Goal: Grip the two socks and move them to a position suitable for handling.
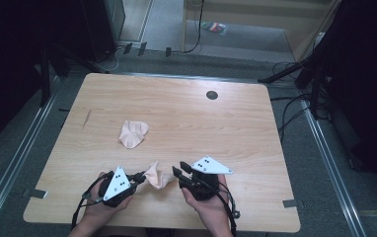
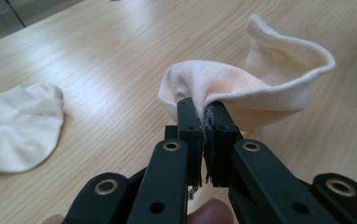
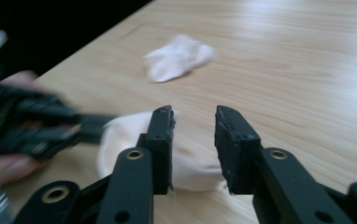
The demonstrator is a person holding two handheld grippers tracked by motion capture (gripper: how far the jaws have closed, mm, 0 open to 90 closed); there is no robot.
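The left hand-held gripper (image 2: pixel 203 122) pinches the near sock (image 2: pixel 242 88) tight. The right hand-held gripper (image 3: pixel 194 122) hovers beside it, jaws apart and empty. Another sock (image 1: pixel 133 133) lies farther off on the desk (image 1: pixel 186 108).

Two pale peach socks (image 1: pixel 157 176) (image 1: pixel 133 134) on a light wood-grain table (image 1: pixel 236 123).

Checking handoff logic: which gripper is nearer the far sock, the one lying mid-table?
Left. The left gripper, shut on the near sock, sits below the far sock, almost in line with it. The right gripper, open, is farther off to the right.
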